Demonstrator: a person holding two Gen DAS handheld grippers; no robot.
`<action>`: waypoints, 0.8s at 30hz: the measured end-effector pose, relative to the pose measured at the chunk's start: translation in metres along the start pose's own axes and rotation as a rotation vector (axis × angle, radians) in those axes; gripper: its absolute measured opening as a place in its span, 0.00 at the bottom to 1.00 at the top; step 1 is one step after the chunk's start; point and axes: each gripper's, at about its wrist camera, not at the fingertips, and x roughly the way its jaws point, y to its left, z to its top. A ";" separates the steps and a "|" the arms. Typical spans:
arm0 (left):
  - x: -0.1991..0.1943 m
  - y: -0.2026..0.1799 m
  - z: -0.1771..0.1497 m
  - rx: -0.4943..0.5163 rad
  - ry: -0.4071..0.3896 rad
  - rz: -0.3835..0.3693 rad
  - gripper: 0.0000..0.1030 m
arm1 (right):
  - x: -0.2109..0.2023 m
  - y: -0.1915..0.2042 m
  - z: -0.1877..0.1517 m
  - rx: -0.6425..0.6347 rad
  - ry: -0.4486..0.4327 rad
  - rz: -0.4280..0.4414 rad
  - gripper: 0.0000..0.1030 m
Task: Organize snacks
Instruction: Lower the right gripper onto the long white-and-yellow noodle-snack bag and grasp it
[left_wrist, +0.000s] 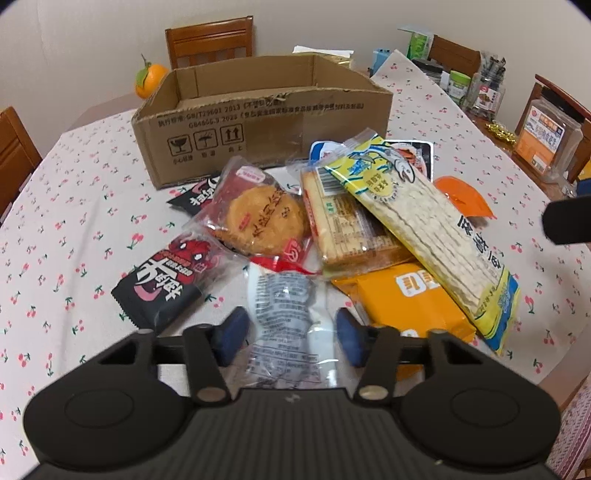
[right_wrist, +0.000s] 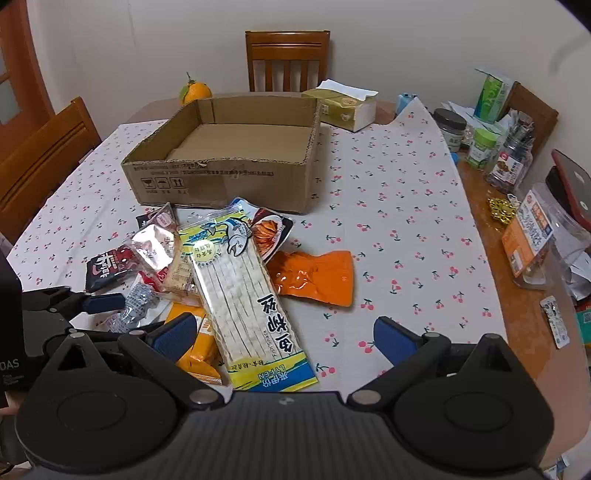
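On the counter (left_wrist: 92, 206), seen from my left wrist camera, a pile of snack packs lies in front of an open cardboard box (left_wrist: 258, 122). My left tool (left_wrist: 288, 334) sits low at the near edge of the pile, its blue pads (left_wrist: 231, 334) on either side of a clear packet with grey print (left_wrist: 284, 314). The pads press on the packet's sides, so I read it as clenched on that packet. Just left of it lies a black and red pack (left_wrist: 166, 284). Behind are a round cracker in a clear and red wrapper (left_wrist: 258, 221), a pack of biscuit slices (left_wrist: 347, 225), a long yellow fish-snack pack (left_wrist: 424, 229) laid across it, and an orange-yellow pack (left_wrist: 410, 302) underneath.

From the right wrist camera, my right tool (right_wrist: 284, 338) hovers with its jaws spread wide and nothing gripped. Its left pad (right_wrist: 173, 332) is over the orange-yellow pack (right_wrist: 195, 350); the long yellow fish-snack pack (right_wrist: 251, 295) runs up between the pads. A flat orange pouch (right_wrist: 314, 277) lies to the right of that pack. The cardboard box (right_wrist: 229, 181) holds no snacks. The left tool (right_wrist: 107, 314) shows at the left edge, on the clear packet (right_wrist: 136, 302).
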 end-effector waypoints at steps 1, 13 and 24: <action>0.000 0.002 0.000 -0.012 0.000 -0.004 0.49 | 0.002 0.000 0.000 -0.004 -0.001 0.010 1.00; -0.014 0.020 -0.012 -0.083 0.023 0.020 0.49 | 0.059 0.015 0.004 -0.276 0.011 0.152 0.91; -0.013 0.019 -0.011 -0.082 0.030 0.024 0.49 | 0.082 0.008 0.010 -0.225 0.066 0.233 0.64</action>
